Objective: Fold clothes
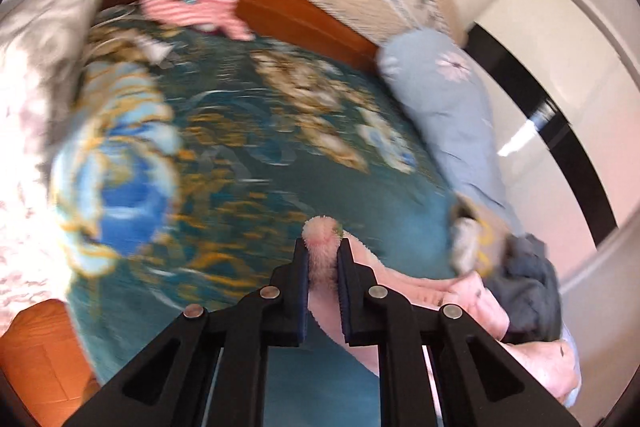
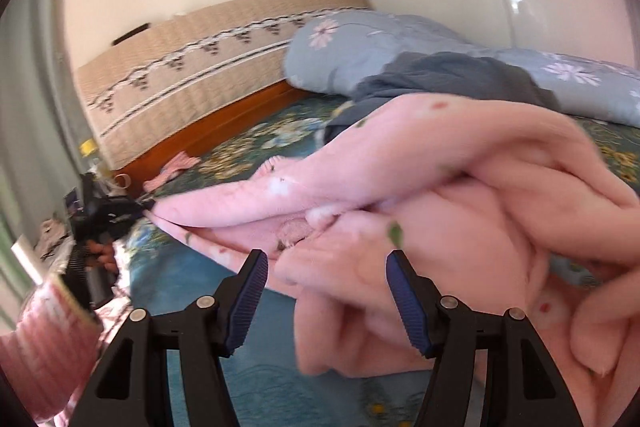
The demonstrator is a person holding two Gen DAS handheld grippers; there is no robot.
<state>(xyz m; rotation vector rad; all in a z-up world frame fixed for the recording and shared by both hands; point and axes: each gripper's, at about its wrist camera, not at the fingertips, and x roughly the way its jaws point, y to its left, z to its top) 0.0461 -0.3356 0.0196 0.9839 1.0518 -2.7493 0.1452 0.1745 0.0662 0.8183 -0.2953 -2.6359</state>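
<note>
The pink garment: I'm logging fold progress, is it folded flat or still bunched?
Still bunched. The pink garment hangs in loose rolls above the bedspread, one end pinched in the left claw.

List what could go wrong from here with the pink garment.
1. The left gripper pinches only a small tip of the pink garment; a pull may slip it free.
2. The right gripper stands open around bunched folds, so closing may catch several layers.
3. The dark blue garment lies against the pink one and may drag along.

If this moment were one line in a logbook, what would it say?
left gripper: shut on pink garment edge | right gripper: open, garment between its fingers | surface: floral bedspread
</note>
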